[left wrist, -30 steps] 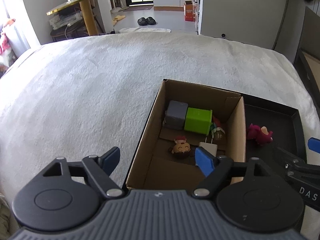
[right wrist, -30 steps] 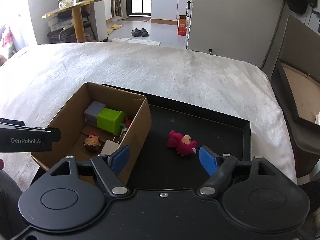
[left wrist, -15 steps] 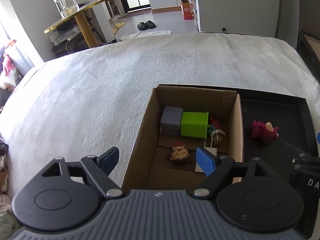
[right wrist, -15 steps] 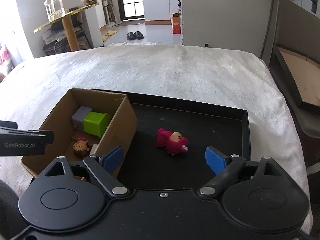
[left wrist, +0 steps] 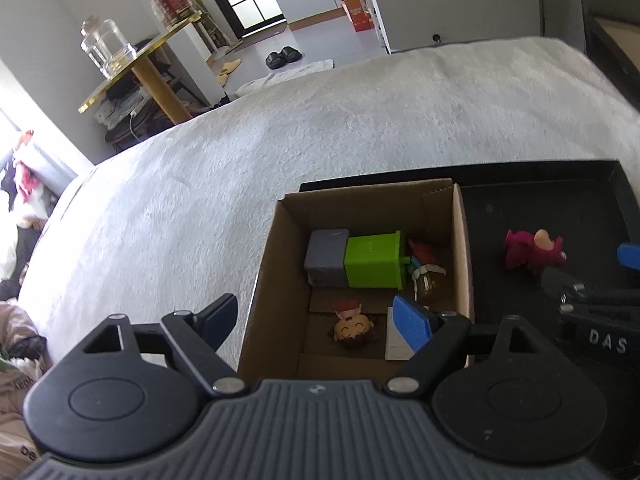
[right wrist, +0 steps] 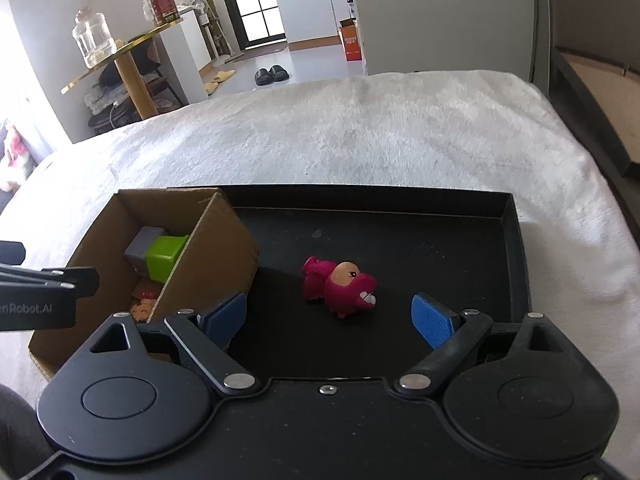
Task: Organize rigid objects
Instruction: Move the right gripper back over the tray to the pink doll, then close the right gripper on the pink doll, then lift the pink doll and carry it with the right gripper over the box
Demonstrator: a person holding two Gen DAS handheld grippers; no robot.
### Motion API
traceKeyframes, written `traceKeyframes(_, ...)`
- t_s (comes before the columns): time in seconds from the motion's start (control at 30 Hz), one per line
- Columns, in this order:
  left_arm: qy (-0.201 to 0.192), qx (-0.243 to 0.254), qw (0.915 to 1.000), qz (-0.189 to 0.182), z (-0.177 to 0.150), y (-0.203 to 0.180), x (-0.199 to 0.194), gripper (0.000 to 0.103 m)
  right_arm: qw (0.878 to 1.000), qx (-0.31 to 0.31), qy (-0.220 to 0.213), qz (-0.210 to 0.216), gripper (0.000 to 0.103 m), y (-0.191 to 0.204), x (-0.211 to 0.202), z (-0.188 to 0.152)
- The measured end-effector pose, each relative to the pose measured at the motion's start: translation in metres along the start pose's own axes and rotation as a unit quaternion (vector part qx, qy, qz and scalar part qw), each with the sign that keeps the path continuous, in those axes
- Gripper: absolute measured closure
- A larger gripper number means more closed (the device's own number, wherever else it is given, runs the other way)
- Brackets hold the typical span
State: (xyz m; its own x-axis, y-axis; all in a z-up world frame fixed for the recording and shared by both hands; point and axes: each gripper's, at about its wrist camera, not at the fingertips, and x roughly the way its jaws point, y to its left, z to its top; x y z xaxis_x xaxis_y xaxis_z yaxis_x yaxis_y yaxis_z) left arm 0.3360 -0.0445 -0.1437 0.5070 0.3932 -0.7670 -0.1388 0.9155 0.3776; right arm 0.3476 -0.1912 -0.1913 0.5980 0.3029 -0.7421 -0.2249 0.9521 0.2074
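on the far left of the right wrist view the side of the left gripper (right wrist: 44, 296) juts in, with white lettering on its black body reading "enrobot.ai", the first letters cut off by the frame edge. its blue-padded jaws stand wide apart with nothing between them, hanging over the near left wall of the cardboard box (left wrist: 460, 240). the box sits on a white fluffy blanket (left wrist: 200, 208), in the left end of a shallow black tray (right wrist: 516, 248). inside the box, from left to right, lie a grey block (left wrist: 325, 258) touching a green block (left wrist: 374, 260), then a small figure with red and teal parts (left wrist: 424, 270); nearer the camera lies a round smiling head figure (left wrist: 354, 328) and a white piece (left wrist: 396, 344) partly hidden behind a jaw pad. right of the box, on the bare tray floor, a pink dinosaur-like toy (right wrist: 340, 284) lies well apart from the box wall. the right gripper (right wrist: 328, 316) hovers over it, jaws spread wide and having just been opening, the toy in line with the gap but beyond the pads and untouched. in the left wrist view the right gripper's side shows the white letters "das". on the gold side table (right wrist: 120, 56) in the background stand a clear glass jar (right wrist: 92, 42) and a red-labelled tin (right wrist: 162, 8) whose print is too small to read.
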Motion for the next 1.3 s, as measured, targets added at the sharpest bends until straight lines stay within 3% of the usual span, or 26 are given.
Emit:
traceKeyframes(0.3,0.023,0.029,0.9987,0.035,0.005,-0.009,0.023,0.019,1.0,0.016,0.006,0.019,0.016,-0.013,0.032,0.003)
traceKeyframes(0.5,0.026,0.041,0.9972,0.057,0.01,-0.01,0.024,0.018,0.999,0.03,0.01,0.042,0.028,-0.021,0.05,0.003)
traceKeyframes(0.6,0.025,0.048,0.9964,0.066,0.01,-0.013,0.024,0.018,0.999,0.02,0.013,0.042,0.049,-0.022,0.059,0.002)
traceKeyframes(0.63,0.023,0.048,0.9962,0.069,0.01,-0.014,0.023,0.018,0.999,0.015,0.016,0.042,0.061,-0.022,0.061,0.001)
traceKeyframes(0.67,0.022,0.048,0.9961,0.071,0.01,-0.015,0.023,0.018,0.999,0.015,0.018,0.049,0.062,-0.024,0.063,0.0)
traceKeyframes(1.3,0.01,0.031,0.9982,0.05,-0.004,-0.014,-0.011,0.018,0.999,0.022,0.028,0.022,0.063,-0.032,0.021,-0.022)
